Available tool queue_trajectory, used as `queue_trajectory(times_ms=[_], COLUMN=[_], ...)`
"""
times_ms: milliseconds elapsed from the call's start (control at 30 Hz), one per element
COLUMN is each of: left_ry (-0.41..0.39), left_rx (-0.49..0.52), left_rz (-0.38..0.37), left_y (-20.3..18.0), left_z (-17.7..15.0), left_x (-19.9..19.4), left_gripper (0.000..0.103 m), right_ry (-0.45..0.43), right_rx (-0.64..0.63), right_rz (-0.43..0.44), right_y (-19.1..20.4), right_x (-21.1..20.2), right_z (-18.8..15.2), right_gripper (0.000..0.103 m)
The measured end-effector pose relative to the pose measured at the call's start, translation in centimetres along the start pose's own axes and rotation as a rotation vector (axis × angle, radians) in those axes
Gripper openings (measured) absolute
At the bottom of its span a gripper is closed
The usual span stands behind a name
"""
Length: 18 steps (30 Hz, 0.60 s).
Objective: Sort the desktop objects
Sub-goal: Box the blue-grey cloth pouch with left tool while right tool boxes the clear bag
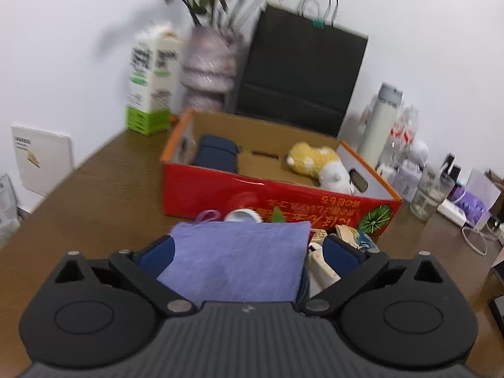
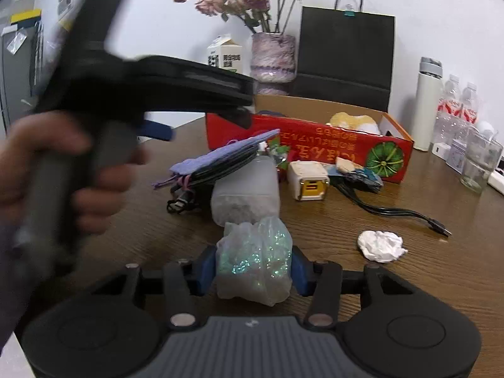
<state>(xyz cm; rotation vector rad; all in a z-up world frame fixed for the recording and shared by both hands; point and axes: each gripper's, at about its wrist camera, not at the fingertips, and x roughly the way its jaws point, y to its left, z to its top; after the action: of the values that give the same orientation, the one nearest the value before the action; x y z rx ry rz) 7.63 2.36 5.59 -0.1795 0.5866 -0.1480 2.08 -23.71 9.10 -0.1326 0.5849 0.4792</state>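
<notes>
My left gripper (image 1: 249,245) is open, its blue pads on either side of a purple pouch (image 1: 236,258) that lies below it; in the right wrist view the pouch (image 2: 220,157) rests on the desk pile and the left gripper (image 2: 151,94) hovers above it. My right gripper (image 2: 253,271) is shut on a clear glittery bag (image 2: 255,261). The red cardboard box (image 1: 283,195) holds a navy item (image 1: 215,154) and a yellow-white plush (image 1: 318,163).
On the wooden desk lie a frosted plastic jar (image 2: 245,192), a white-yellow charger (image 2: 308,179), a black cable (image 2: 393,211) and crumpled paper (image 2: 381,245). Behind the box stand a milk carton (image 1: 151,82), flower vase (image 1: 211,60), black bag (image 1: 302,72), thermos (image 2: 428,104), bottles and a glass (image 2: 478,163).
</notes>
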Motion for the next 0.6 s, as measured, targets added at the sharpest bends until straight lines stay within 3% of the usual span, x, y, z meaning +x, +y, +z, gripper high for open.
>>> queue_trajectory(times_ms=[100,133,167,200,267,300,400,600], left_ry=[0.049,0.067,0.082,0.096,0.106,0.100,0.038,-0.101], left_rx=[0.030,0.049,0.065,0.068,0.037,0.020,-0.008,-0.031], left_rz=[-0.043,-0.035,-0.011,0.000,-0.012,-0.028,-0.052,-0.158], left_y=[-1.4,-1.8,-2.2,-2.2,-1.8,-1.4,-0.5,0.0], left_z=[0.9,1.0,1.0,1.0,1.1,1.2,1.9,5.3], left_x=[2.4,2.9,3.4,3.7,3.5,3.0,0.0,-5.8], left_gripper=[0.100,0.091,0.080,0.048,0.031,0.016,0.006,0.004], right_ry=[-0.004,-0.004,-0.004,-0.005,-0.009,-0.012,-0.024,-0.128], right_rx=[0.008,0.011,0.014,0.017,0.022,0.024,0.028,0.067], right_rz=[-0.016,-0.021,-0.022,-0.023,-0.025,-0.024,-0.008,0.031], right_y=[-0.6,-0.7,-0.9,-1.0,-1.3,-1.4,-1.6,-3.5], right_x=[-0.2,-0.2,-0.2,-0.2,-0.3,-0.3,-0.7,-3.1], right_z=[-0.1,-0.2,-0.2,-0.2,-0.2,-0.2,0.2,3.8], right_gripper=[0.047,0.047,0.047,0.047,0.047,0.046,0.041,0.041])
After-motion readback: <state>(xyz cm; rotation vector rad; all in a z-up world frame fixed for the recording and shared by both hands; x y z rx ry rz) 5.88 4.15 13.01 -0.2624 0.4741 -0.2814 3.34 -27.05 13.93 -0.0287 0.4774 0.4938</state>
